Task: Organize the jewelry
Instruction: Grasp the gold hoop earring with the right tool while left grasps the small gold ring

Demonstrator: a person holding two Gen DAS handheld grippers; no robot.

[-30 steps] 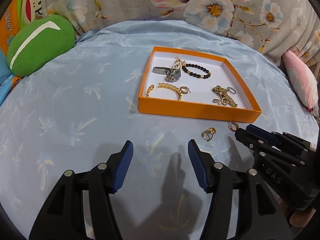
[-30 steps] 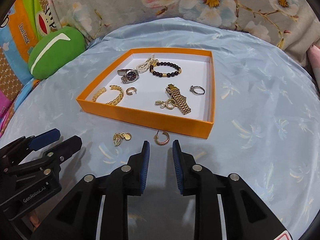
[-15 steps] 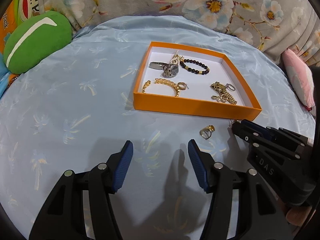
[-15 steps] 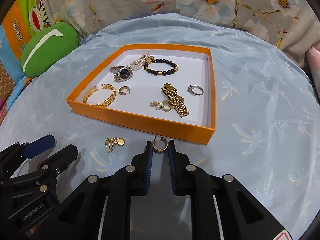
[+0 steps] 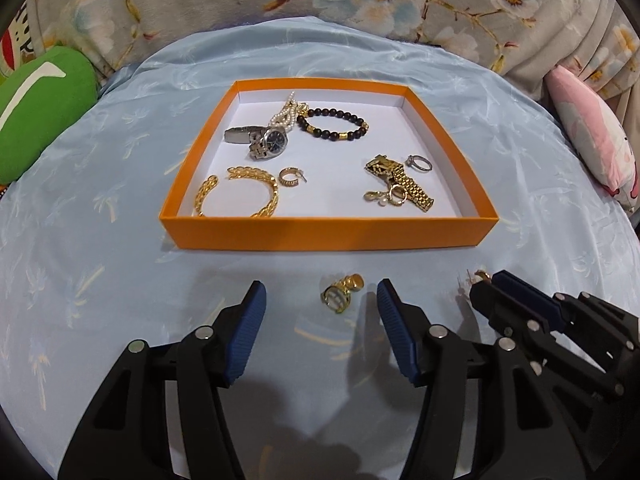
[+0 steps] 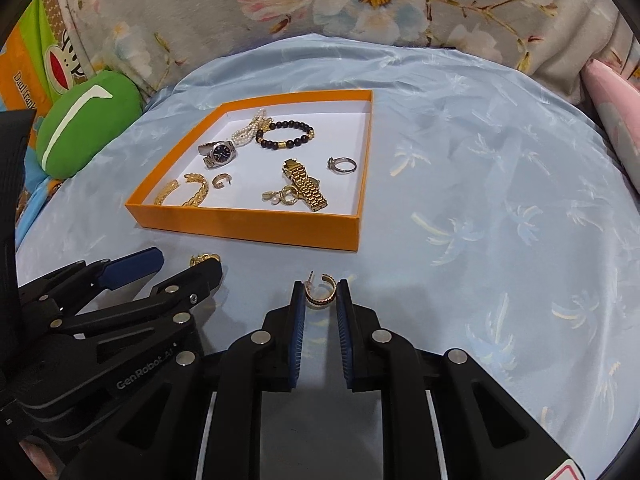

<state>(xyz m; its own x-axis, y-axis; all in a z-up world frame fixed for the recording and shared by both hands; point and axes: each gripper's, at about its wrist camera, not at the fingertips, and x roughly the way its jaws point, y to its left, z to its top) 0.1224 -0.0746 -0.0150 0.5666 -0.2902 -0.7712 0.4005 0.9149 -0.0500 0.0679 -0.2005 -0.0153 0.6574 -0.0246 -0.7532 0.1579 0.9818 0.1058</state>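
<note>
Two hand-held grippers worked over a pale blue palm-print cloth (image 5: 100, 240) beside a shallow orange cardboard tray with a white floor (image 5: 328, 232), the landmark of the sorting job.

Inside the tray lay most of the collection: a silver wristwatch with a dark dial (image 5: 264, 142), a strand of white pearls (image 5: 286, 114), a black bead bracelet with gold spacers (image 5: 332, 128), a braided gold open bangle (image 5: 244, 190), a small gold hoop earring (image 5: 289, 177), a gold link watch band (image 5: 400, 180), a thin silver ring (image 5: 419, 163) and a gold-and-pearl charm (image 5: 382, 197) touching the band.

Two pieces were outside the tray, both on the cloth just in front of its near wall. The right gripper (image 6: 321, 300) had its jaws nearly closed around a gold hoop earring with a post (image 6: 320, 294); whether the pads actually pinched it could not be told. The left gripper (image 5: 320, 320) stood with jaws wide open on either side of a chunky gold ring with a round face (image 5: 340, 294), not touching it.

By appearances the job was nearly done, with only these two pieces left to lift into the tray.
</note>
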